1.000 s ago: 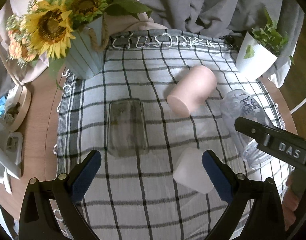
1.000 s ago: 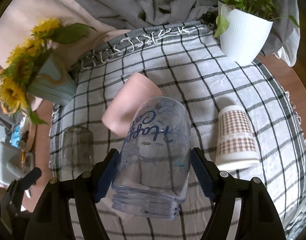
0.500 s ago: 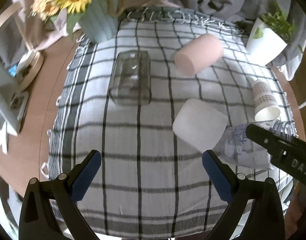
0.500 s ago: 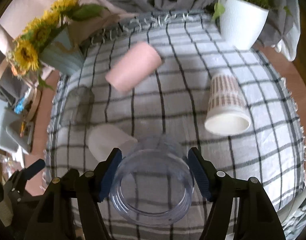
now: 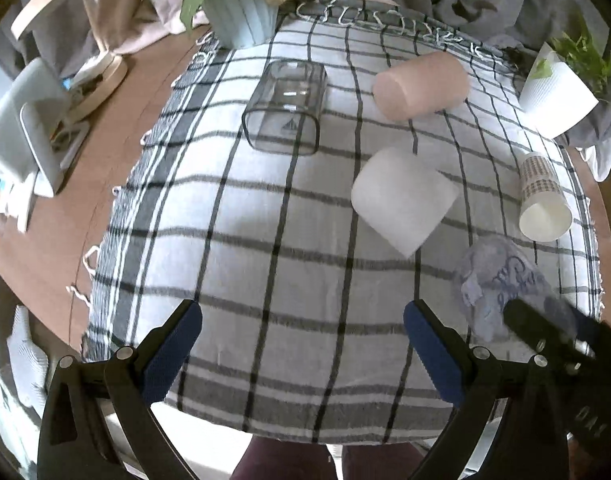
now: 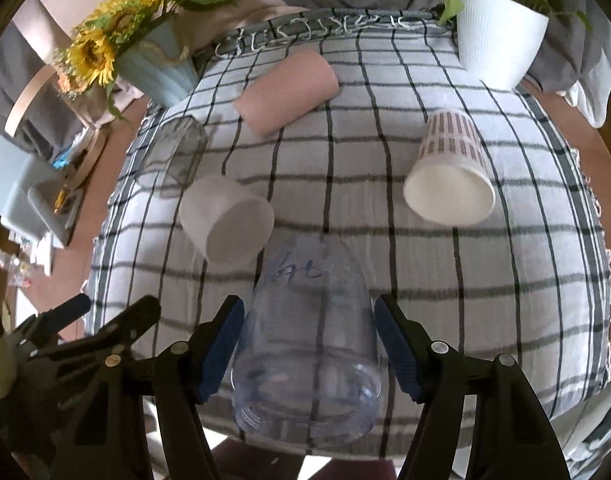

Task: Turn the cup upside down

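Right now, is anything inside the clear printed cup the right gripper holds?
Nothing shows inside the clear printed cup held by the right gripper; the checked tablecloth is visible through its walls. Its far closed end is blurred, so that part is uncertain.

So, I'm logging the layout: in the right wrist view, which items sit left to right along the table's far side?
Sunflower vase → pink cup → white plant pot.

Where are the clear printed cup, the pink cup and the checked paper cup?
clear printed cup (image 6: pixel 305 336), right wrist view, its side wall.
pink cup (image 5: pixel 423 84), left wrist view, its side.
checked paper cup (image 6: pixel 451 148), right wrist view, patterned wall.
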`<state>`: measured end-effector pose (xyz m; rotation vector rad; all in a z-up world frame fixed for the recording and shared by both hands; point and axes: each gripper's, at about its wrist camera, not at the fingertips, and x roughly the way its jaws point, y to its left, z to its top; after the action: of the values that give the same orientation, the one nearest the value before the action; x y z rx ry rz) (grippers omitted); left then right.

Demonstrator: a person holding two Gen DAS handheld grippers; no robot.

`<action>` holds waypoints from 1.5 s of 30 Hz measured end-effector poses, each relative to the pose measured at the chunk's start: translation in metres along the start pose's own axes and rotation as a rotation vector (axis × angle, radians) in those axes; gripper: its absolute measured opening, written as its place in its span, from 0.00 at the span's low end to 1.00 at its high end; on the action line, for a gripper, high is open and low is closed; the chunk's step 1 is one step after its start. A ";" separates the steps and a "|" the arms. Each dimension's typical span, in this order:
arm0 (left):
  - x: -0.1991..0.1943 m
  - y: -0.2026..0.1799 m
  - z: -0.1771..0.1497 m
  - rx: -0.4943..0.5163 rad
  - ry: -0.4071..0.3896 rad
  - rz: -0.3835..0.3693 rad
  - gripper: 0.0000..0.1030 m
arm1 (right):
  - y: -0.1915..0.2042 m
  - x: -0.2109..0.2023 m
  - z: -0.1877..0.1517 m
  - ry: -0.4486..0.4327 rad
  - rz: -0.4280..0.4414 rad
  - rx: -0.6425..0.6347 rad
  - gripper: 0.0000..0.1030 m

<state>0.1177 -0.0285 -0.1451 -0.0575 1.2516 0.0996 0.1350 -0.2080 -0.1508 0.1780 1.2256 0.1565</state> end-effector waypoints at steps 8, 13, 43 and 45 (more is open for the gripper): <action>-0.001 -0.003 -0.006 -0.027 -0.007 0.035 1.00 | -0.009 0.020 -0.023 0.078 0.029 0.013 0.64; -0.001 0.001 -0.007 -0.050 -0.004 0.035 1.00 | -0.009 0.027 -0.010 0.047 0.030 0.008 0.64; -0.028 -0.098 0.011 0.110 0.022 -0.149 1.00 | -0.095 -0.068 -0.003 -0.117 -0.023 0.190 0.75; -0.024 -0.109 0.015 0.133 0.035 -0.163 1.00 | -0.105 -0.067 -0.005 -0.115 -0.026 0.220 0.75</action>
<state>0.1361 -0.1362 -0.1191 -0.0464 1.2814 -0.1258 0.1105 -0.3245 -0.1134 0.3574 1.1284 -0.0118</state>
